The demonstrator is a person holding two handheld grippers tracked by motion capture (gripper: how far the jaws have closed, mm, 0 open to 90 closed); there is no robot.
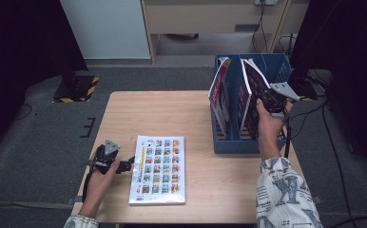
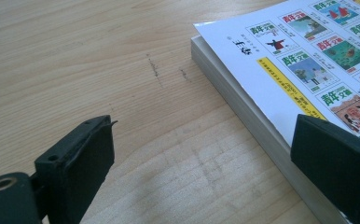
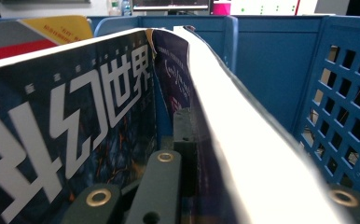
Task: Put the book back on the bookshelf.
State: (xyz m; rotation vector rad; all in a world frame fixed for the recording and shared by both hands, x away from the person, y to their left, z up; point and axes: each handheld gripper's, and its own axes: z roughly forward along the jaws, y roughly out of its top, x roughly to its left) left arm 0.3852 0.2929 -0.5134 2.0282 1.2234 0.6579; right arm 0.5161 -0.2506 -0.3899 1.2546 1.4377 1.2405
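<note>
A white-covered book (image 1: 158,168) printed with rows of small pictures lies flat near the table's front edge. My left gripper (image 1: 124,164) rests open at its left edge. In the left gripper view, one of its fingers (image 2: 336,163) hangs over the book (image 2: 308,70) and the other stands over bare wood. My right gripper (image 1: 263,97) is shut on the top of a dark purple book (image 1: 249,83) that leans upright in the blue file box (image 1: 236,145). In the right gripper view, its white page edge (image 3: 243,149) runs between the jaws.
A red and white magazine (image 1: 218,90) stands in the box's left compartment. A dark magazine with white lettering (image 3: 66,126) leans beside the held book. The box's perforated blue wall (image 3: 346,93) is close on the right. Bare wooden tabletop (image 1: 162,114) lies between book and box.
</note>
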